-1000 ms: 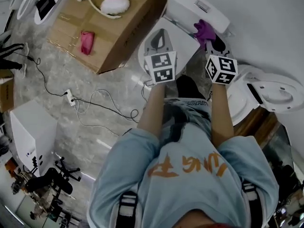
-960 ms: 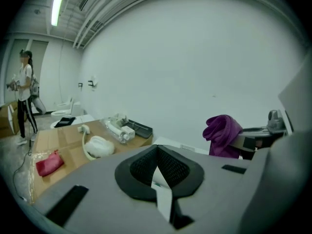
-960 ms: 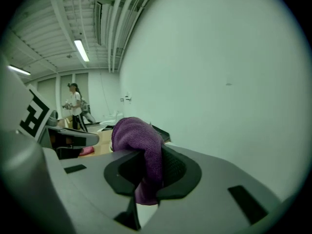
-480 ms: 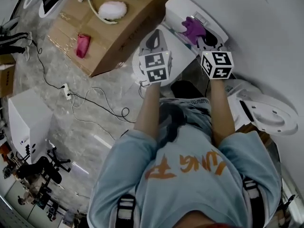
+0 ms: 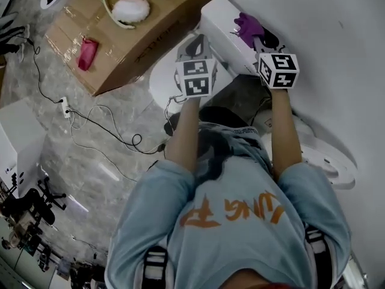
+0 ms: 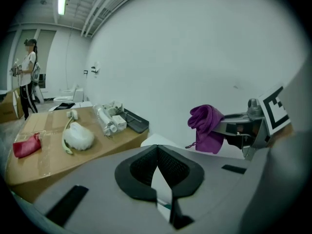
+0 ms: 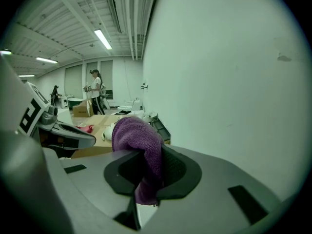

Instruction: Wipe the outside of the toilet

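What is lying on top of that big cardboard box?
A fluffy white brush, a red cloth, some wrapped white parts and a dark tray. The box's closed top hides anything inside.

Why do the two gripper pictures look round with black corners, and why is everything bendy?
Left gripper view: the wide-angle lens rounds the picture, darkens the corners and bows the wall. Right gripper view: same rounding; the ceiling lights glare white, and the cloth up close looks huge. Head view: straight edges curve near the sides too.
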The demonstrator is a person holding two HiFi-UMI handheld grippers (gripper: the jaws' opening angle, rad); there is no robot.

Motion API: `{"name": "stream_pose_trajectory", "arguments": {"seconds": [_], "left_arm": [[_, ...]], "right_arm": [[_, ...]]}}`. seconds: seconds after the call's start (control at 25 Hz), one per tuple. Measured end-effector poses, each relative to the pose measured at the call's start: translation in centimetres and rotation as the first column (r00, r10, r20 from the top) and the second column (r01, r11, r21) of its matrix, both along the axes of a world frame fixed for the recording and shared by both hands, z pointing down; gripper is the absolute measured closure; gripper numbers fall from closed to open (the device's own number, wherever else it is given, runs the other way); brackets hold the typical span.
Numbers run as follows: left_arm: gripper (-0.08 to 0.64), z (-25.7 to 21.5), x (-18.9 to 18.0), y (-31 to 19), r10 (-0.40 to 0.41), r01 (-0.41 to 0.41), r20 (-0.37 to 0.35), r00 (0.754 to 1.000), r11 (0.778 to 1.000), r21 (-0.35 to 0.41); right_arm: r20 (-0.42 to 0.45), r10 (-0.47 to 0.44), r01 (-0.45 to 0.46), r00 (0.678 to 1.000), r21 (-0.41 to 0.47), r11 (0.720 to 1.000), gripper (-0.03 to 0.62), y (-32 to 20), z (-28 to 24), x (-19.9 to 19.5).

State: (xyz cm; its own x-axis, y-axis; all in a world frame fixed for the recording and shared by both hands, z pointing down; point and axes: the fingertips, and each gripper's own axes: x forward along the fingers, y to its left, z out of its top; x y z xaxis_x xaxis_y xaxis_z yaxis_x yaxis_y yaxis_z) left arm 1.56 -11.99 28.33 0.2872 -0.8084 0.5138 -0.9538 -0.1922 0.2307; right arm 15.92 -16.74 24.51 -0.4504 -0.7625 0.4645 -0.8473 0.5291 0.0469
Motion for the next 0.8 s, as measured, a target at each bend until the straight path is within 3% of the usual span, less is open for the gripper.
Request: {"name": "stream_pose_trajectory", "arguments": {"seconds": [0.36, 0.64, 0.8], "left_arm": [[0.535, 3.7, -0.4, -2.1, -0.054, 0.05, -0.045, 0.998, 0.995, -0.085], [0.535, 5.6, -0.3, -3.9, -0.075, 0.068, -0.052, 0.996, 0.99, -0.122], [0.535, 6.3, -0.3, -4.4, -0.089, 0.081, -0.054, 0.995, 0.988, -0.131]], "right_arm": [[-0.147, -0.187, 0.182, 0.971, -0.044, 0.982, 0.518, -6.8, 5.0, -2.4], [-0.213, -0.256, 0.249, 0.943, -0.06, 0.967, 0.519, -12.7, 8.0, -5.1], [-0.253, -0.331, 0.32, 0.909, -0.085, 0.944, 0.52, -14.3, 9.5, -7.2]]}}
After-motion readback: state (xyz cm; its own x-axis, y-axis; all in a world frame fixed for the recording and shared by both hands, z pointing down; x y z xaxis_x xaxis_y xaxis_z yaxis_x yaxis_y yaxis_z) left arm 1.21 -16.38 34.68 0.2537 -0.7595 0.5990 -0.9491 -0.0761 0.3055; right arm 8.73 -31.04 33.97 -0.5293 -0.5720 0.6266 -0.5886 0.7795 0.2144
